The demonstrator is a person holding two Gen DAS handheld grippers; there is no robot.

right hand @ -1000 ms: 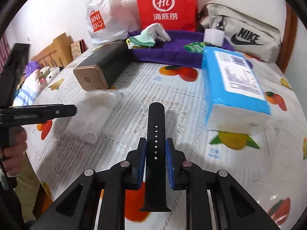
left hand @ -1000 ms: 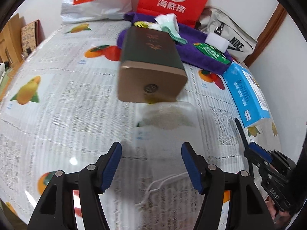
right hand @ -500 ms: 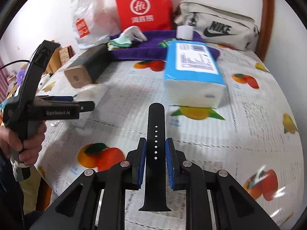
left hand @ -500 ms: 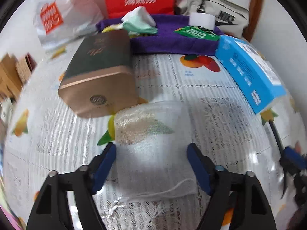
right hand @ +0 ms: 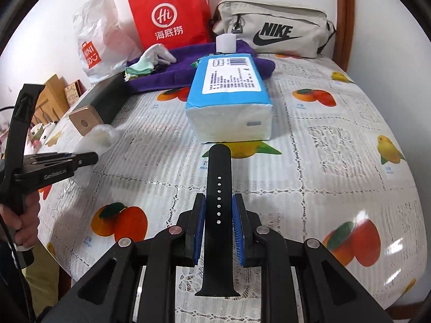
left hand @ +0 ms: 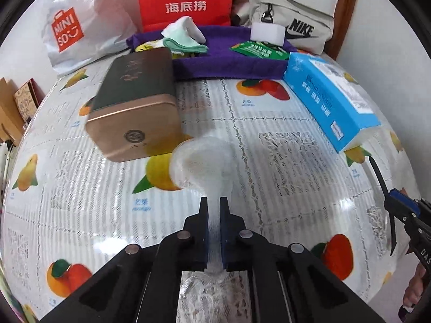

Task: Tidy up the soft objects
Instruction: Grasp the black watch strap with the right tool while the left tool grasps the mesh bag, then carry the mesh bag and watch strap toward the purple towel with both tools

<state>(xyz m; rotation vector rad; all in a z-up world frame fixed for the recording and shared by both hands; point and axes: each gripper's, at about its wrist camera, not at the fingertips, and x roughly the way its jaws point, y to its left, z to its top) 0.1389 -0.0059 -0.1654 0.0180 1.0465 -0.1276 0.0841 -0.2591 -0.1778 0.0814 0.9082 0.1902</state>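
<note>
The white mesh pouch is pinched at its near end between the closed jaws of the left gripper, its bunched far end lying on the fruit-printed tablecloth just in front of the bronze-ended dark box. A black watch strap is clamped upright between the blue pads of the right gripper. A blue tissue pack is seen beyond it, and a purple cloth carrying folded fabrics is spread at the back.
</note>
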